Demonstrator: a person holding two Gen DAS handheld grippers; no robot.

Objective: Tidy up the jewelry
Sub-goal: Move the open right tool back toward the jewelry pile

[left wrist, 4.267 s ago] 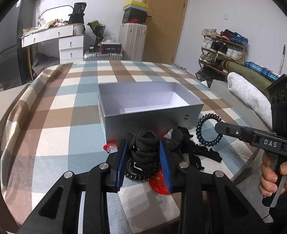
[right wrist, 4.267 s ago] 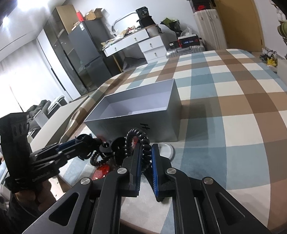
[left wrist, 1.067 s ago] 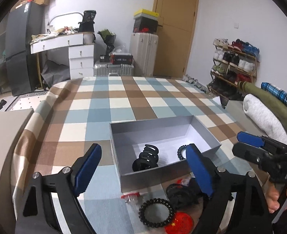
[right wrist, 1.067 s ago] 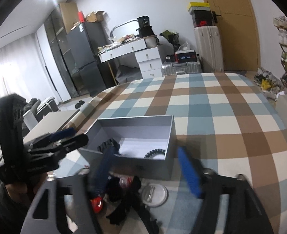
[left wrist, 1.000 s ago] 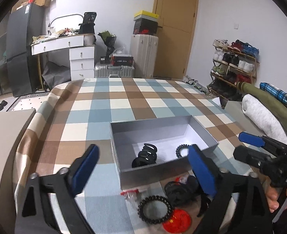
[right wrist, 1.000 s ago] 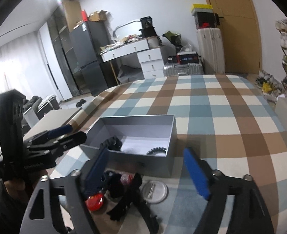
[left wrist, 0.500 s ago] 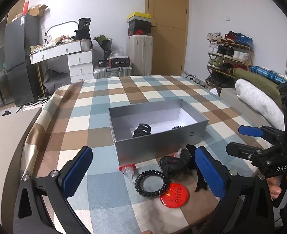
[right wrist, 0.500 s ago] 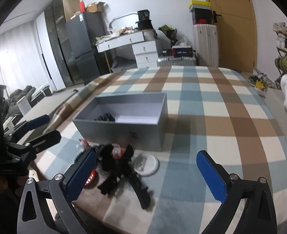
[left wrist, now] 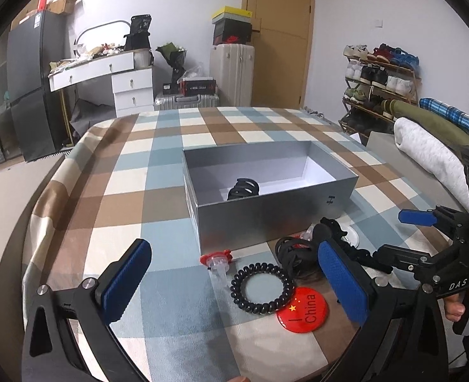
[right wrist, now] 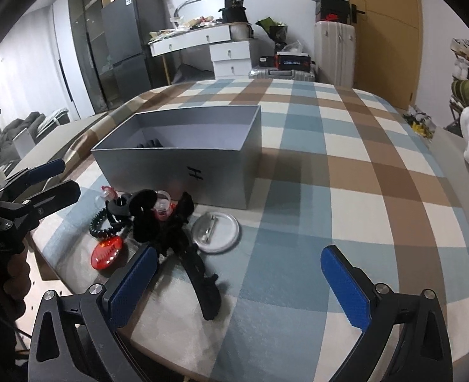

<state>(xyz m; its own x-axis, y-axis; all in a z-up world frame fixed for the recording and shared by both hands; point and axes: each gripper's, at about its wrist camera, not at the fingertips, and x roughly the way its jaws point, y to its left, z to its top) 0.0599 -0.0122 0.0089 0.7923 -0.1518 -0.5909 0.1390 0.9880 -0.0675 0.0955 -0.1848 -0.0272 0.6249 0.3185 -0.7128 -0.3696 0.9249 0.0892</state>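
One grey box (left wrist: 275,222) stands open-topped on the checked desk (left wrist: 113,191), its near wall facing the tools. One black claw clip (left wrist: 244,187) lies inside on the box floor, toward the near left corner; the rest of the floor that shows is bare.

Just in front of the near wall lies the loose pile: one black spiral hair tie (left wrist: 261,288), one red round badge (left wrist: 302,307) touching its near right side, one small clear piece with a red cap (left wrist: 216,261) to its left, a tangle of black clips (right wrist: 167,222), and one silver badge (right wrist: 215,232) lying pin-side up on the right.

The left tool (left wrist: 234,286) hangs over the hair tie, pads wide apart and empty. The right tool (right wrist: 237,283) is likewise spread wide, holding nothing.

Broad open cloth extends to the left and right of the box.
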